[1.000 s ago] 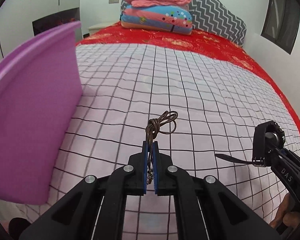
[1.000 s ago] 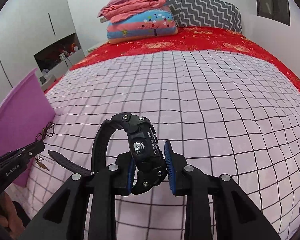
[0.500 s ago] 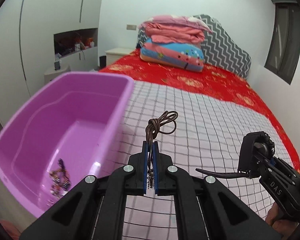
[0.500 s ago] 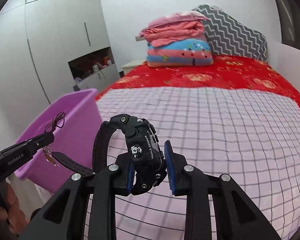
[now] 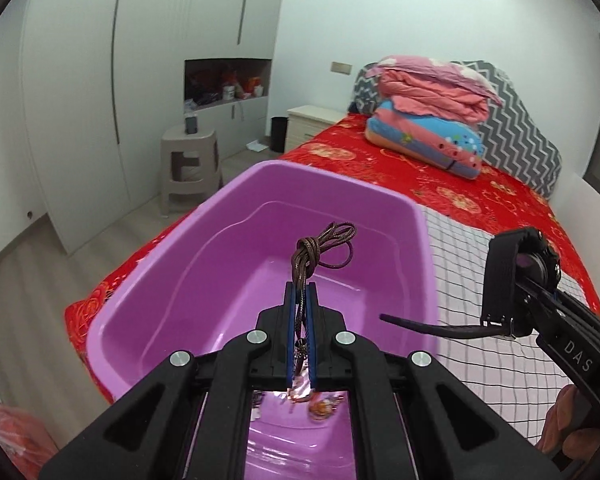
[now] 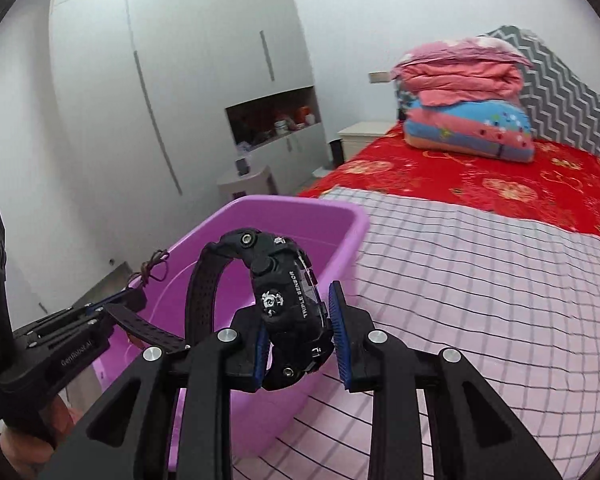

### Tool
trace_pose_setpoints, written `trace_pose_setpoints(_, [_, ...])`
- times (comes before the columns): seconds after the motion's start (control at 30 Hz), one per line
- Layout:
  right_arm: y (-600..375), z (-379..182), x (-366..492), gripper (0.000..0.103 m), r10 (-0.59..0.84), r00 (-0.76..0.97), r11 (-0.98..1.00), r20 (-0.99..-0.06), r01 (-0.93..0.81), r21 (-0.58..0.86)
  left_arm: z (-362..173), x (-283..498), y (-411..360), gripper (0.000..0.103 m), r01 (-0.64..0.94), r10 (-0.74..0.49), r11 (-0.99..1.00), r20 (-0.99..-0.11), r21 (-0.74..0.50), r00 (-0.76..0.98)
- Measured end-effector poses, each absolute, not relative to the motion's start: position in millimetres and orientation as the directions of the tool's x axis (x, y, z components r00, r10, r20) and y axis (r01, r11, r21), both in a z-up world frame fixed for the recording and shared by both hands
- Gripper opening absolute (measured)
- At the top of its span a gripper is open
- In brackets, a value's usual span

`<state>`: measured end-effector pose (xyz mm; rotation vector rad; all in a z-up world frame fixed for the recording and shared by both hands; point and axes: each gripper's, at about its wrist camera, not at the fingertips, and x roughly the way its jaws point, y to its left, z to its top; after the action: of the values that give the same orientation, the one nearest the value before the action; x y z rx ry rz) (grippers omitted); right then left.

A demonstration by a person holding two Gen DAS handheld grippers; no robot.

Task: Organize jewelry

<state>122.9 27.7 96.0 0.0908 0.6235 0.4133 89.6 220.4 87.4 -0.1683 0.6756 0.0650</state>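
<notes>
Left hand-held gripper (image 5: pixel 301 312) clenched on a brown cord necklace (image 5: pixel 320 246), hanging over the purple tub (image 5: pixel 428 240) on the bed (image 6: pixel 480 280), probably for dropping in. Right hand-held gripper (image 6: pixel 298 330) clamped around a black watch (image 6: pixel 288 300), beside the rim, seemingly next.

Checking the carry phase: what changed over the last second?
Both tongs lifted off the checked bedspread and swung over to the purple bin; the left tongs now hang above its inside. Unchanged: left still clamps the brown cord necklace, right tongs still grip the black watch. Nothing released.
</notes>
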Motion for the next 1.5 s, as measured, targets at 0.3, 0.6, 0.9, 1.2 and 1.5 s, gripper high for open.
trace_pose_setpoints(0.3, [93.2,81.6,156.0,0.026,0.409,0.645,0.897,-0.646,-0.416,0.153,57.4,104.9,262.9,0.005,-0.19,0.025,0.969,-0.706,-0.156,0.708])
trace_pose_setpoints(0.6, [109.3,62.2,186.2,0.031,0.363,0.583,0.903,-0.727,-0.413,0.12,39.6,122.2,270.5,0.007,-0.239,0.047,0.961,-0.763,-0.142,0.645])
trace_pose_setpoints(0.9, [92.8,78.9,181.5,0.059,0.34,0.634,0.918,-0.694,-0.384,0.099,57.7,105.5,274.8,0.095,-0.322,0.154,0.942,-0.732,-0.093,0.664])
trace_pose_setpoints(1.2, [73.8,78.8,167.9,0.059,0.348,0.623,0.922,-0.7,-0.362,0.136,55.2,101.8,270.9,0.097,-0.352,0.144,0.931,-0.792,-0.095,0.594])
trace_pose_setpoints(1.5, [62.1,80.8,152.5,0.062,0.354,0.629,0.923,-0.692,-0.353,0.152,63.9,91.2,256.6,0.097,-0.34,0.154,0.937,-0.787,-0.074,0.597])
